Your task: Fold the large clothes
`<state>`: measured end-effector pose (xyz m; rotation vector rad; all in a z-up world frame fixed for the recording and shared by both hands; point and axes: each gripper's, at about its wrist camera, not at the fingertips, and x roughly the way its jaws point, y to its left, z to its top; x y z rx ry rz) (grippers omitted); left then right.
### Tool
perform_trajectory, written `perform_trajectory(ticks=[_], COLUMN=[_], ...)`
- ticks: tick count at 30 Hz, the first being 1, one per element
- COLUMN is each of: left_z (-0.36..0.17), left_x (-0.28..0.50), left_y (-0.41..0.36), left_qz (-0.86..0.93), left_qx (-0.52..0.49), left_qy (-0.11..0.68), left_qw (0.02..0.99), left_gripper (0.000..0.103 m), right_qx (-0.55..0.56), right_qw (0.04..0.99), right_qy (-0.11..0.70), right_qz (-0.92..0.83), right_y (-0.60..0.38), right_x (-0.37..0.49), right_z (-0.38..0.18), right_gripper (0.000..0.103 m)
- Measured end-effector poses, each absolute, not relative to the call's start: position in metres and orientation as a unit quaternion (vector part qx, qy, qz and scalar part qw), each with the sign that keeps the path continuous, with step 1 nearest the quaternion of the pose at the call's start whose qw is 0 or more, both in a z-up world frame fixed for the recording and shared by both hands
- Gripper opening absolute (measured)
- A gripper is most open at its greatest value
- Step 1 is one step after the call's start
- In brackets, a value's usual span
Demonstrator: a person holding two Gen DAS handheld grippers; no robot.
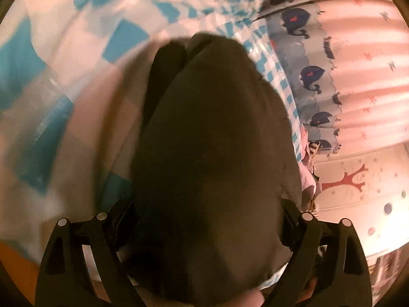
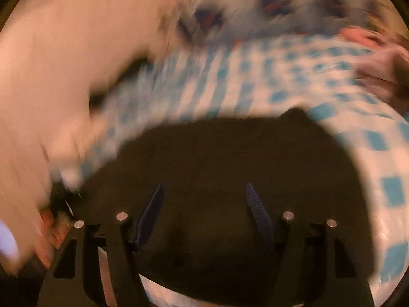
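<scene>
A dark brown garment (image 1: 212, 138) lies in a long heap on a blue-and-white checked sheet (image 1: 127, 35). It covers the fingers of my left gripper (image 1: 204, 204); only the black arms show, spread wide on either side of the cloth. The right wrist view is blurred by motion. There the same dark garment (image 2: 230, 158) spreads flat under my right gripper (image 2: 204, 194). Its blue ribbed pads (image 2: 153, 204) stand well apart above the cloth and press on nothing.
The checked sheet (image 2: 281, 76) runs on past the garment. On the right lie a grey band printed with dark whales (image 1: 306, 74) and pink striped fabric (image 1: 363, 64). A pale surface with a red tree print (image 1: 352, 179) is at the lower right. Something pink (image 2: 363, 38) lies at the far right.
</scene>
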<state>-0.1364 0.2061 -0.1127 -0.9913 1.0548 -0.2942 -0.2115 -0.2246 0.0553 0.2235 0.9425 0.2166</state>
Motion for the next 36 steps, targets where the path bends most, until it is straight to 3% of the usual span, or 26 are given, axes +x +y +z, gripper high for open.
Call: perform_trajectory(ticks=[1,3,5,8,10,11,15,17,20,22,27,29,31,36], left_z=[-0.115,-0.112,-0.108,-0.108,-0.115,-0.119,-0.122,-0.118,-0.108,-0.098,-0.102,-0.108,-0.116,-0.114], left_x=[-0.134,-0.133,-0.137,-0.137,-0.135,-0.133,-0.125,-0.119,-0.116,-0.114,-0.112,-0.111,-0.11,-0.107], left_y=[0.206,0.206,0.208,0.206,0.205,0.206,0.203,0.201,0.198,0.194,0.192,0.193,0.195,0.193], left_qz=[-0.136,-0.161,-0.171,-0.176,-0.162,-0.155,-0.141,-0.14,-0.157,-0.163,-0.155,-0.144,-0.138,-0.14], left_qx=[-0.463,-0.478,-0.477,-0.469,-0.473,-0.478,-0.499,-0.501,-0.499,-0.478,-0.486,-0.494,-0.502,-0.496], left_qy=[0.475,0.458,0.449,0.448,0.454,0.457,0.45,0.445,0.43,0.421,0.417,0.424,0.425,0.421], left_qw=[0.736,0.731,0.736,0.74,0.738,0.734,0.727,0.729,0.736,0.754,0.752,0.746,0.741,0.746], left_gripper=[0.083,0.051,0.044,0.045,0.059,0.069,0.077,0.077,0.052,0.047,0.048,0.059,0.063,0.061], right_qx=[0.065,0.05,0.07,0.048,0.028,0.024,-0.026,-0.025,-0.015,-0.005,-0.022,-0.034,-0.029,-0.024], right_qw=[0.854,0.839,0.84,0.869,0.886,0.889,0.878,0.84,0.828,0.846,0.873,0.864,0.826,0.828], right_qy=[0.508,0.533,0.532,0.483,0.451,0.447,0.472,0.538,0.558,0.529,0.486,0.502,0.563,0.559], right_qz=[0.099,0.094,0.087,0.096,0.103,0.101,0.074,0.065,0.06,0.069,0.031,0.005,0.003,0.02], right_y=[-0.205,-0.197,-0.202,-0.189,-0.171,-0.167,-0.142,-0.136,-0.138,-0.139,-0.134,-0.137,-0.14,-0.142], right_x=[-0.198,-0.194,-0.196,-0.194,-0.175,-0.165,-0.097,-0.074,-0.074,-0.077,-0.044,-0.018,0.001,-0.007], right_z=[0.027,0.004,0.014,0.049,0.071,0.074,0.043,-0.005,-0.015,0.005,0.027,0.01,-0.035,-0.02], right_gripper=[0.067,0.068,0.068,0.068,0.075,0.083,0.084,0.085,0.085,0.085,0.085,0.085,0.092,0.093])
